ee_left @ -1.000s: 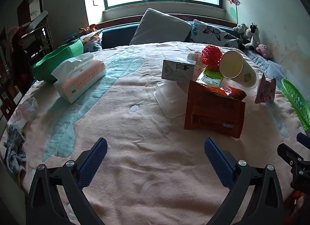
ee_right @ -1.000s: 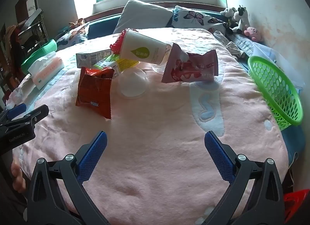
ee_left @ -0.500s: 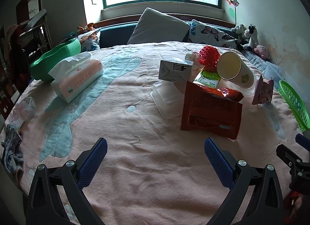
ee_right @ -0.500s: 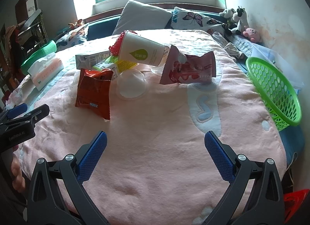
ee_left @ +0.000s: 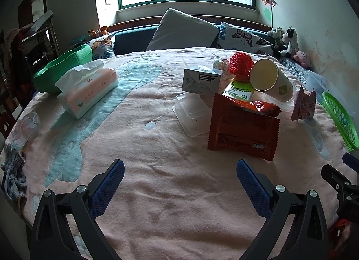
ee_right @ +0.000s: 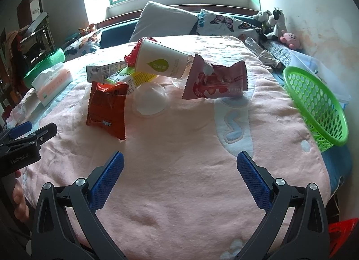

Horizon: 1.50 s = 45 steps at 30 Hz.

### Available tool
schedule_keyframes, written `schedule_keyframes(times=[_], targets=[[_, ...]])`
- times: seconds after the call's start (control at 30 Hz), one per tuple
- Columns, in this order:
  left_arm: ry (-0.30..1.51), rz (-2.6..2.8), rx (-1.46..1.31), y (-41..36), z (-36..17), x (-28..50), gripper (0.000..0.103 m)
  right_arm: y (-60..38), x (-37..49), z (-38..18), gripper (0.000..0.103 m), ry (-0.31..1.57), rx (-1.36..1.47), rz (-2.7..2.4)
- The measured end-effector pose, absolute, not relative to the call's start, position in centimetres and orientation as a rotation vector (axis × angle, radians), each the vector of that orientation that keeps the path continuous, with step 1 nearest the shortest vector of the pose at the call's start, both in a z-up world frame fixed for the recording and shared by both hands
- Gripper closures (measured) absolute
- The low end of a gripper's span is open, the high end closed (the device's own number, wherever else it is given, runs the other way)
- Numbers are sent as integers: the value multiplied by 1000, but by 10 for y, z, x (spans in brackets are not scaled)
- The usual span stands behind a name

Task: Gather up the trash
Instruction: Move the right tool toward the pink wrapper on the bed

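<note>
A heap of trash lies mid-bed on a pink blanket: a red snack bag (ee_left: 243,128) (ee_right: 107,108), a paper cup (ee_left: 270,81) (ee_right: 160,61) on its side, a pink wrapper (ee_left: 304,105) (ee_right: 215,80), a grey carton (ee_left: 199,80) (ee_right: 105,70), a clear plastic lid (ee_left: 190,114) (ee_right: 149,100) and red netting (ee_left: 241,65). A green mesh basket (ee_right: 316,105) (ee_left: 340,120) sits at the bed's right edge. My left gripper (ee_left: 179,170) is open and empty, short of the red bag. My right gripper (ee_right: 179,163) is open and empty too, over bare blanket.
A tissue pack (ee_left: 88,90) and a green foam bowl (ee_left: 62,68) sit at the left. Crumpled paper (ee_left: 28,125) and a grey cloth (ee_left: 13,174) lie at the left edge. Pillows (ee_left: 181,30) and plush toys (ee_left: 289,42) line the headboard and wall.
Both grippers have eased slightly back and up from the heap, so the trash sits a little farther off. Both stay open; nothing was picked up.
</note>
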<state>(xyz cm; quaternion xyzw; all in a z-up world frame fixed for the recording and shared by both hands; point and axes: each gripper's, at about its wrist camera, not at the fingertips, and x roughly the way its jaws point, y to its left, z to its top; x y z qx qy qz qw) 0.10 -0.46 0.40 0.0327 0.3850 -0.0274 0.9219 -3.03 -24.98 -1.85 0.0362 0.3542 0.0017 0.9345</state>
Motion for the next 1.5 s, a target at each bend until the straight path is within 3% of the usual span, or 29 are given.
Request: schedule_keyframes(times=[1.5], targets=[[753, -79, 90, -14, 22, 13, 6, -258, -16, 0, 4, 683, 27, -4]])
